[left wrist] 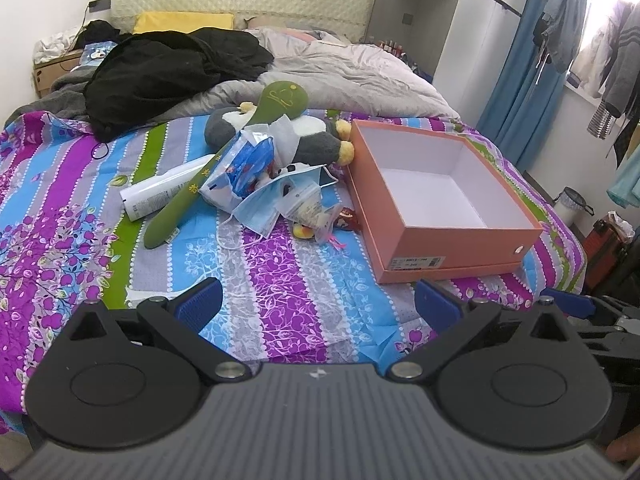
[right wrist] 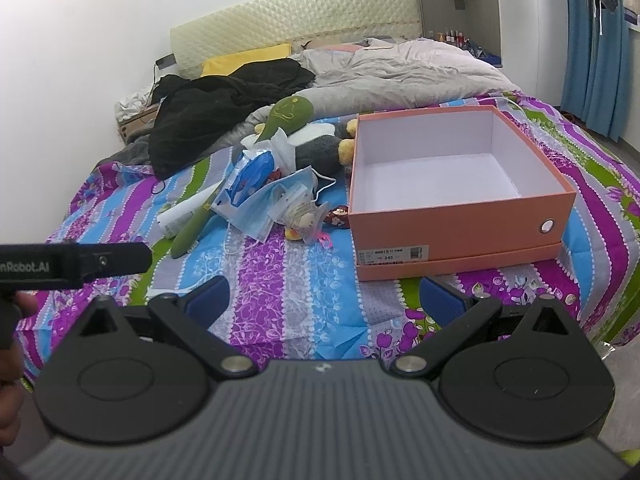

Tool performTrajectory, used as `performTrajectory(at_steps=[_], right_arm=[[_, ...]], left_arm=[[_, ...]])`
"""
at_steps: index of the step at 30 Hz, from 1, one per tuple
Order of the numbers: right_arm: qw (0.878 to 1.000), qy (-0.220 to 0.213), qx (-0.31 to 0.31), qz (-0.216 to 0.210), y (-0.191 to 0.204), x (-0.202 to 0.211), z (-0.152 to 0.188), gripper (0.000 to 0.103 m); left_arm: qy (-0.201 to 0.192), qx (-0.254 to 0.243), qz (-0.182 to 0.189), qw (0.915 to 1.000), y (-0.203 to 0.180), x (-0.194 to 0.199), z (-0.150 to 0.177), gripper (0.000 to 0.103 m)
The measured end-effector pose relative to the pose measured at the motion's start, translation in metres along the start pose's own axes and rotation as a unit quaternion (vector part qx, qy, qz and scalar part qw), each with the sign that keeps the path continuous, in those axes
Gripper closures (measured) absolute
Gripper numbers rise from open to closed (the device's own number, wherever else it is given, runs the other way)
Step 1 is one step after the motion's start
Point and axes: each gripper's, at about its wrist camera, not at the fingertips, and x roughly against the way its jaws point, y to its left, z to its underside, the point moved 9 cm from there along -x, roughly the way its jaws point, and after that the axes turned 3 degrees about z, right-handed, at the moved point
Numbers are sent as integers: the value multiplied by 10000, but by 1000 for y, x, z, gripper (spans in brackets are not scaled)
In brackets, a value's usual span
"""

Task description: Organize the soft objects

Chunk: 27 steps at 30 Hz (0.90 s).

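Observation:
An open orange box [left wrist: 460, 240] [right wrist: 452, 224] with a white, bare inside stands on the striped bedspread [left wrist: 280, 280] [right wrist: 280, 280]. Left of it lies a pile: a grey penguin plush [left wrist: 316, 140] [right wrist: 316, 144], a long green plush [left wrist: 192, 188] [right wrist: 288, 110], blue face masks [left wrist: 260, 204] [right wrist: 264, 208], a white tube [left wrist: 160, 194] [right wrist: 180, 214] and small bagged toys [left wrist: 316, 216] [right wrist: 308, 220]. My left gripper [left wrist: 318, 300] hovers open over the bed's near end, well short of the pile. My right gripper [right wrist: 324, 300] is open too, just before the box's front.
A black garment [left wrist: 168, 68] [right wrist: 216, 104] and a grey duvet [left wrist: 340, 72] [right wrist: 400, 72] cover the far half of the bed. Blue curtains [left wrist: 524, 80] [right wrist: 596, 40] hang at the right. The other gripper's body [right wrist: 72, 264] juts in at the right wrist view's left edge.

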Motion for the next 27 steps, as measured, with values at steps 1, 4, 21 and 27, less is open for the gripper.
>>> performTrajectory(at_steps=[1, 4, 21, 27], right_arm=[[10000, 9, -1, 1, 0, -1, 1, 0], [10000, 32, -6, 11, 0, -2, 3, 0], [9998, 193, -18, 89, 0, -22, 11, 0], [9998, 167, 15, 133, 3, -29, 11, 0]], left_arm=[[6, 12, -3, 10000, 0, -1, 0, 0], [21, 39, 12, 10000, 2, -4, 1, 0], [223, 97, -55, 9997, 13, -26, 6, 0], [282, 115, -48, 9995, 18, -38, 5, 0]])
